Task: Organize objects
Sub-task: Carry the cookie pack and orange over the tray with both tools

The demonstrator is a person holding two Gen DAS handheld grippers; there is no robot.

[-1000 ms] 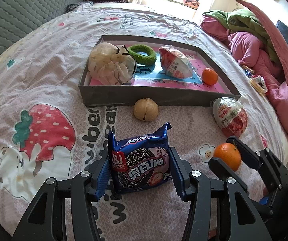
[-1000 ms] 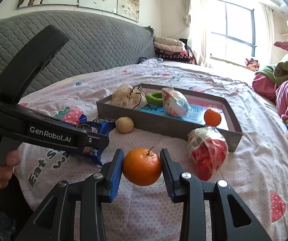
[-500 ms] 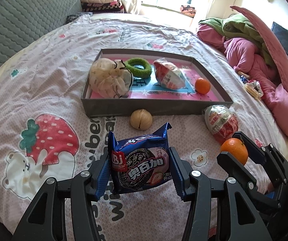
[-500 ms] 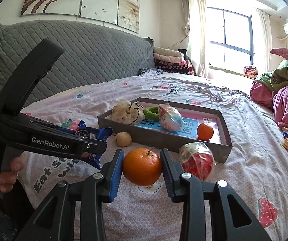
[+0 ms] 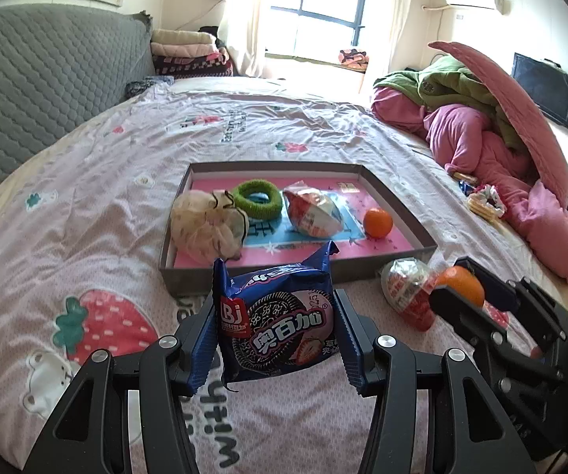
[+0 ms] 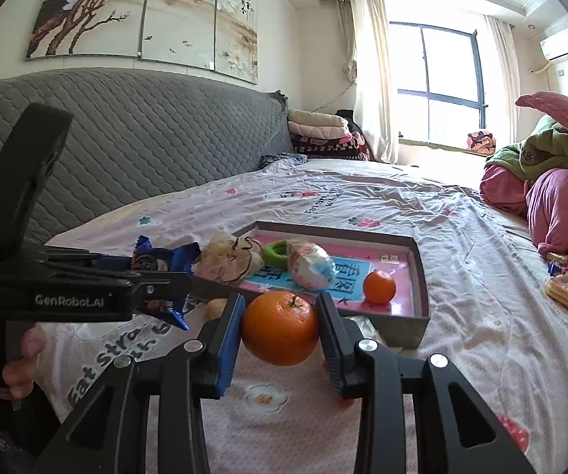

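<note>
my left gripper (image 5: 276, 328) clamps the blue cookie packet (image 5: 280, 316), my right gripper (image 6: 280, 326) pinches an orange (image 6: 280, 328), both hanging above the bed (image 5: 86, 205) before the tray (image 5: 398, 205).

- Our left gripper (image 5: 276, 335) tilts downward, its blue pads pressed against a held biscuit packet (image 5: 280, 328).
- Our right gripper (image 6: 280, 330) clamps an orange (image 6: 280, 328), raised above the bedsheet.
</note>
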